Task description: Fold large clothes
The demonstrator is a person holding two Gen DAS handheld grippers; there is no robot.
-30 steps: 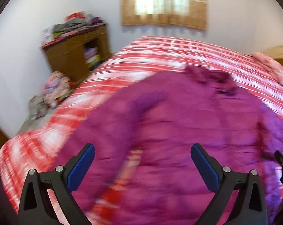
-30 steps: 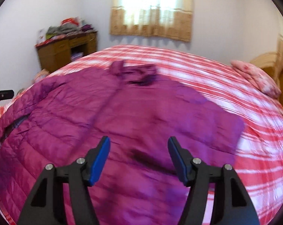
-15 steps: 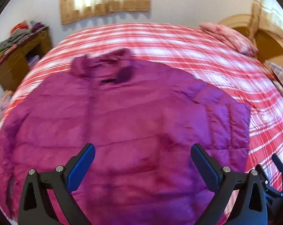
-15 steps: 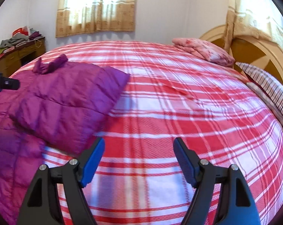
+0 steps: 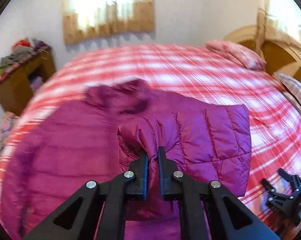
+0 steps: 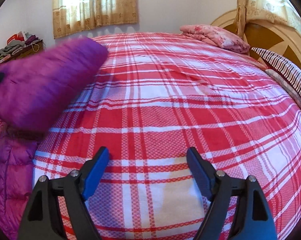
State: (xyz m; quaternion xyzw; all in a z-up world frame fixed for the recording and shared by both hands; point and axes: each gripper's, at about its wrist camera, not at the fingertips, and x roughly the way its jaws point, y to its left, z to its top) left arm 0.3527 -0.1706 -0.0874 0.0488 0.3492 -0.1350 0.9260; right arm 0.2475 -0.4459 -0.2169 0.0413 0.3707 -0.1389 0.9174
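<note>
A large magenta quilted jacket lies spread on the red and white plaid bed. My left gripper is shut on a fold of the jacket's right sleeve and holds it lifted above the jacket body. In the right wrist view the raised sleeve shows blurred at the left. My right gripper is open and empty over bare bedspread, to the right of the jacket. It also shows at the lower right of the left wrist view.
A pink folded blanket and a striped pillow lie by the wooden headboard at the right. A wooden cabinet piled with clothes stands at the left wall. A curtained window is behind the bed.
My left gripper has shut on the jacket's right sleeve and lifted it. My right gripper has stayed open over the bare bedspread.
</note>
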